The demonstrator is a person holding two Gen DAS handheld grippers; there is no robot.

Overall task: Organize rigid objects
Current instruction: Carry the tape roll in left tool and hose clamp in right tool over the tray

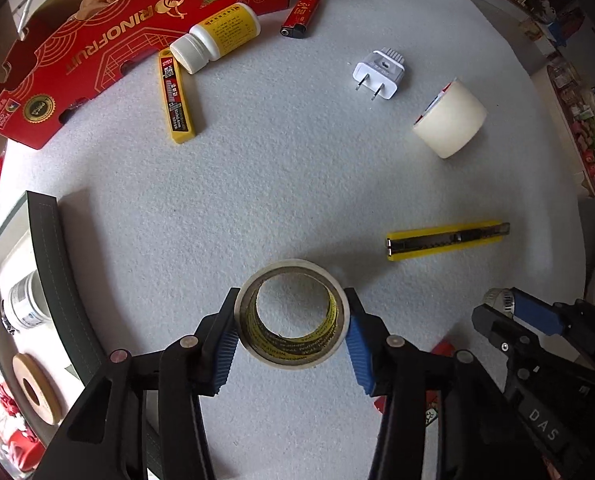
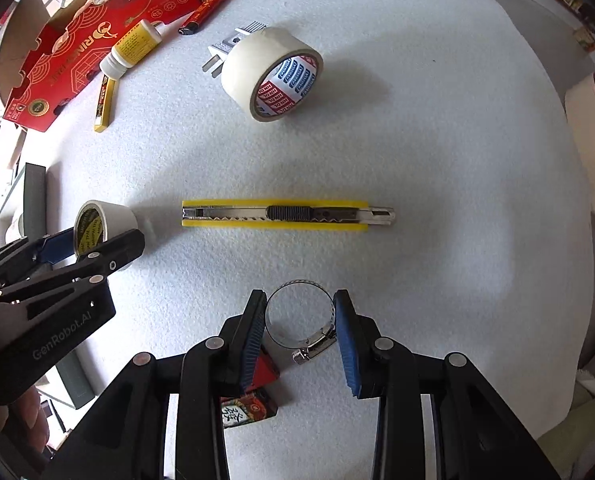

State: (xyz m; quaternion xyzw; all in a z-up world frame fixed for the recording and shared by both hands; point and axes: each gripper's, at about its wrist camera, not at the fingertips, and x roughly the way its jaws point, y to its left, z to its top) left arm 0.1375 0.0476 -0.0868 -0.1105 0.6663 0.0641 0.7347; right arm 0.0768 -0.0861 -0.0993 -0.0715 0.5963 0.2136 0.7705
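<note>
My left gripper (image 1: pixel 293 320) is shut on a small roll of masking tape (image 1: pixel 297 346) with yellow print inside its core; it also shows in the right wrist view (image 2: pixel 109 220). My right gripper (image 2: pixel 299 320) is shut on a metal hose clamp (image 2: pixel 317 338), also seen in the left wrist view (image 1: pixel 497 300). On the white foam table lie a yellow utility knife (image 2: pixel 285 214), a large tape roll (image 2: pixel 271 80), a white plug adapter (image 1: pixel 379 74), a yellow-labelled white bottle (image 1: pixel 217 36), a yellow blade case (image 1: pixel 175 98) and a red lighter (image 1: pixel 301 16).
A red fruit carton (image 1: pixel 77 60) stands at the far left. A grey-walled tray (image 1: pixel 53 264) at the left holds a small jar (image 1: pixel 27 306) and a wooden-coloured ring (image 1: pixel 37 388). A small red printed box (image 2: pixel 249 408) lies under my right gripper.
</note>
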